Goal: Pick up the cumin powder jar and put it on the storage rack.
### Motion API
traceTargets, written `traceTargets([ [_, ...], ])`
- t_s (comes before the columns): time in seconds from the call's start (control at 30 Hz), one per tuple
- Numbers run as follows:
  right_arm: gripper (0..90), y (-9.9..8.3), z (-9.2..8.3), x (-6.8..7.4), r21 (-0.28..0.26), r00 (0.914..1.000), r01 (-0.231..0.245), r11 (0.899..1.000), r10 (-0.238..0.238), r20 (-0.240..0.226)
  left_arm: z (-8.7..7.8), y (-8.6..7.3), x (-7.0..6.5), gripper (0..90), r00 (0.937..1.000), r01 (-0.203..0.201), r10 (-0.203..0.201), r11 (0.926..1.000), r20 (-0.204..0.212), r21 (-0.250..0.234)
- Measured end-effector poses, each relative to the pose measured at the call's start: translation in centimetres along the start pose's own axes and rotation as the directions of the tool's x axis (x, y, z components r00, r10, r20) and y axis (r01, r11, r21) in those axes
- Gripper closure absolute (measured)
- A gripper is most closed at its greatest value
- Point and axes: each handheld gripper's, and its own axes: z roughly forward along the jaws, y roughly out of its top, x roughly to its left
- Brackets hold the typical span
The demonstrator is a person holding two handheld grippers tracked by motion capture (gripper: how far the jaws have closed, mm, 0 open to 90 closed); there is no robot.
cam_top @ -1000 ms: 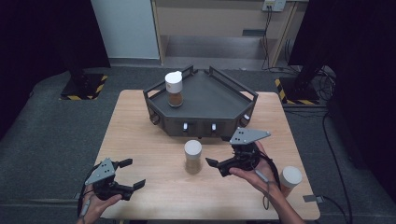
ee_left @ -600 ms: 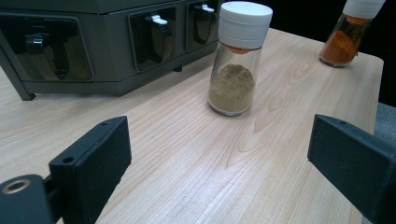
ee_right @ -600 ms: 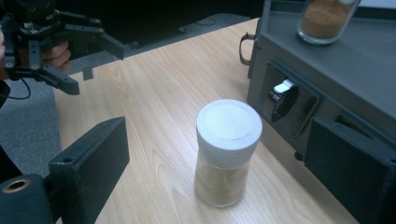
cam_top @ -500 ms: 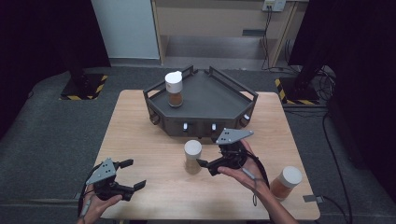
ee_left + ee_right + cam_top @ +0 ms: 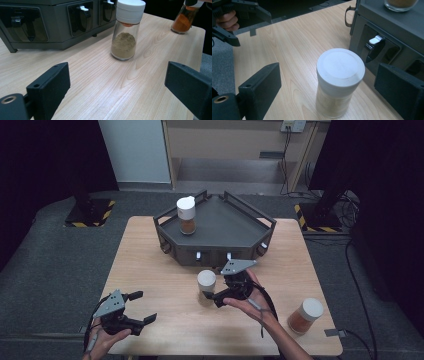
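The pale wooden counter (image 5: 150,270) stands on grey carpet (image 5: 60,255) in a dark room, with a dark grey rack (image 5: 225,227) at its far side. The right gripper (image 5: 216,295) has its jaws wide, a white-capped jar of tan powder (image 5: 339,82) standing upright between them, untouched. The left gripper (image 5: 142,307), jaws also wide and empty, points toward that jar from well back. An orange spice jar (image 5: 305,316) stands behind the right gripper, and another jar (image 5: 186,215) sits on the rack.

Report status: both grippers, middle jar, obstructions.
Right gripper open around middle jar, not touching. Left gripper open, idle. Jar upright on table. Nothing blocking.
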Motion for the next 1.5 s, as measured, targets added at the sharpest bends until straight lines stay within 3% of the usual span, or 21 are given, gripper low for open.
traceTargets([
  [0.37, 8.0, -0.1, 1.2, -0.1, 0.002, 0.9992, 0.004, 1.000, -0.004, 0.040, 0.0, 0.0, 0.0, 5.1, 1.0000, -0.001, 0.001, 1.0000, 0.001, 0.002],
  [0.83, 9.3, 0.0, 2.9, -0.8, 0.028, 0.9991, 0.001, 1.000, -0.002, 0.042, 0.0, 0.0, 0.0, 5.2, 1.0000, -0.001, 0.001, 1.0000, -0.002, -0.002],
  [1.07, 15.7, -0.1, 3.9, -1.0, 0.042, 0.9990, 0.009, 0.999, -0.011, 0.043, 0.0, 0.0, 0.0, 5.2, 1.0000, -0.003, 0.003, 1.0000, -0.002, -0.001],
  [1.3, 33.5, -0.2, 4.6, -1.2, 0.046, 0.9992, 0.024, 0.999, -0.026, 0.029, -0.1, 0.0, 0.0, 5.2, 1.0000, -0.001, 0.001, 1.0000, -0.003, -0.003],
  [1.5, 34.0, 0.0, 4.7, -0.4, 0.048, 0.9975, 0.055, 0.997, -0.057, 0.042, -0.2, -0.1, 0.0, 5.2, 1.0000, 0.010, -0.010, 0.9999, -0.002, -0.011],
])
